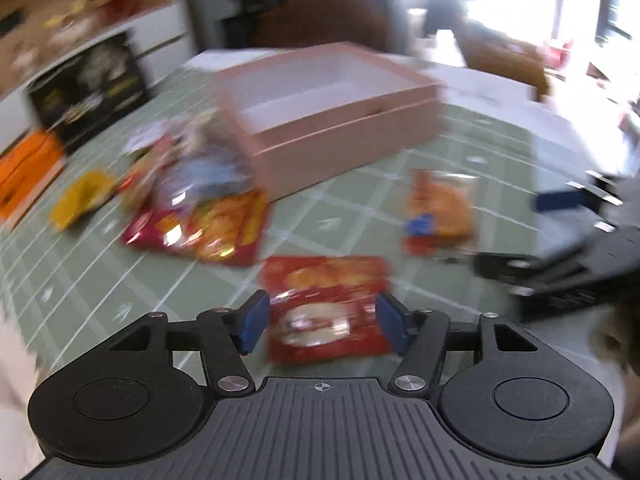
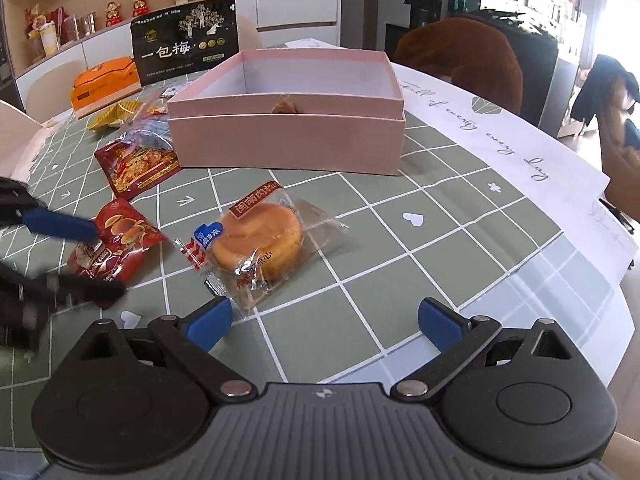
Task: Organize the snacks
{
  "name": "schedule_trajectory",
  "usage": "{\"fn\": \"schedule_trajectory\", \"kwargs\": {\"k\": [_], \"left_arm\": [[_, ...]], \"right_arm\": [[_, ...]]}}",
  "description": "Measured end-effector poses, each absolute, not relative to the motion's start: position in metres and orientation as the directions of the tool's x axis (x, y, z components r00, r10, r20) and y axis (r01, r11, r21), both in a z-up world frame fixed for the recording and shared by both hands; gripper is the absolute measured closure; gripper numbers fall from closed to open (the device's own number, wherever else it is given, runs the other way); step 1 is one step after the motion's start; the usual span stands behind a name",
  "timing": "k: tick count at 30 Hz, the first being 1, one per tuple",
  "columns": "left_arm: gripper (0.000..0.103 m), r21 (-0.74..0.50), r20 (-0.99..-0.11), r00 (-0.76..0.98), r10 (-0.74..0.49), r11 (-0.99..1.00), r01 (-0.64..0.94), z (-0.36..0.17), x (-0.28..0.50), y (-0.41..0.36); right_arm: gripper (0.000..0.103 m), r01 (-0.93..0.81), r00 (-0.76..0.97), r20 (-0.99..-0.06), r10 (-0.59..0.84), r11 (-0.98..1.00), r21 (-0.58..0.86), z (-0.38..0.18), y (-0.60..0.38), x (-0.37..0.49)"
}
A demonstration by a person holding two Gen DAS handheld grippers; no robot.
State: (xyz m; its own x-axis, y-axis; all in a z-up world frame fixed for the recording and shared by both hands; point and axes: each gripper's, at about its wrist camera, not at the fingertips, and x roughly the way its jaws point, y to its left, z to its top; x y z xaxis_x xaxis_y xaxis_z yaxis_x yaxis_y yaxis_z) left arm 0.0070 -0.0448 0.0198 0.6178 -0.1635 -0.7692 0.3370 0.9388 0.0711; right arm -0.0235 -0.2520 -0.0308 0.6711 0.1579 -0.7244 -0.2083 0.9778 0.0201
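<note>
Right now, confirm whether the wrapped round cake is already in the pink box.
No, the wrapped round cake lies on the green tablecloth in front of the pink box.

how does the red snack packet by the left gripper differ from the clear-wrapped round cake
The red snack packet is opaque, printed foil; the round cake shows through clear wrap. The packet lies flat between the left gripper's fingers; the cake is thick, lying ahead of the open right gripper, fingers not around it. Both rest on the green tablecloth, outside the pink box.
</note>
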Motion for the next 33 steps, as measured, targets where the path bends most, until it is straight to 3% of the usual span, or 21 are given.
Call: {"fn": "schedule_trajectory", "kwargs": {"k": [4,6,16,18,22,26,29,30,31,33], "left_arm": [[0.031,-0.043,-0.813,0.534,-0.233,0.938,0.344,0.012,0.021,-0.040],[0.022,-0.021,-0.814,0.532,-0.232,0.928,0.373,0.009,0.022,-0.048],[0.022,-0.012,-0.790,0.566,-0.235,0.929,0.369,0.006,0.029,-0.050],[0.023,-0.026,-0.787,0.567,-0.245,0.930,0.366,0.009,0.023,-0.046],[0.023,-0.046,-0.774,0.581,-0.252,0.938,0.345,0.015,0.009,-0.034],[0.023,-0.085,-0.771,0.583,-0.256,0.949,0.305,0.019,0.005,-0.021],[0.023,-0.114,-0.760,0.593,-0.267,0.952,0.283,0.025,0.003,-0.012],[0.023,-0.123,-0.754,0.599,-0.270,0.953,0.275,0.028,0.002,-0.009],[0.023,-0.139,-0.743,0.609,-0.278,0.954,0.266,0.032,0.002,-0.006],[0.023,-0.173,-0.718,0.628,-0.299,0.951,0.255,0.042,0.007,-0.002]], "right_arm": [[0.003,-0.198,0.688,-0.710,0.153,0.980,0.019,-0.032,-0.251,-0.027],[0.002,-0.198,0.691,-0.706,0.153,0.980,0.020,-0.032,-0.251,-0.028],[0.000,-0.177,0.684,-0.716,0.140,0.984,0.023,-0.032,-0.250,-0.029],[0.006,-0.195,0.651,-0.744,0.148,0.980,0.023,-0.029,-0.250,-0.024],[0.010,-0.167,0.635,-0.738,0.228,0.973,0.157,-0.008,-0.249,-0.018],[0.010,-0.091,0.627,-0.753,0.200,0.979,0.184,-0.004,-0.229,0.009],[0.021,-0.096,0.582,-0.799,0.150,0.989,0.115,-0.014,-0.200,0.028],[0.030,-0.114,0.591,-0.797,0.125,0.991,0.071,-0.015,-0.191,0.028],[0.033,-0.139,0.596,-0.794,0.119,0.989,0.044,-0.015,-0.184,0.027],[0.048,-0.180,0.609,-0.782,0.133,0.983,0.027,-0.011,-0.182,0.023]]}}
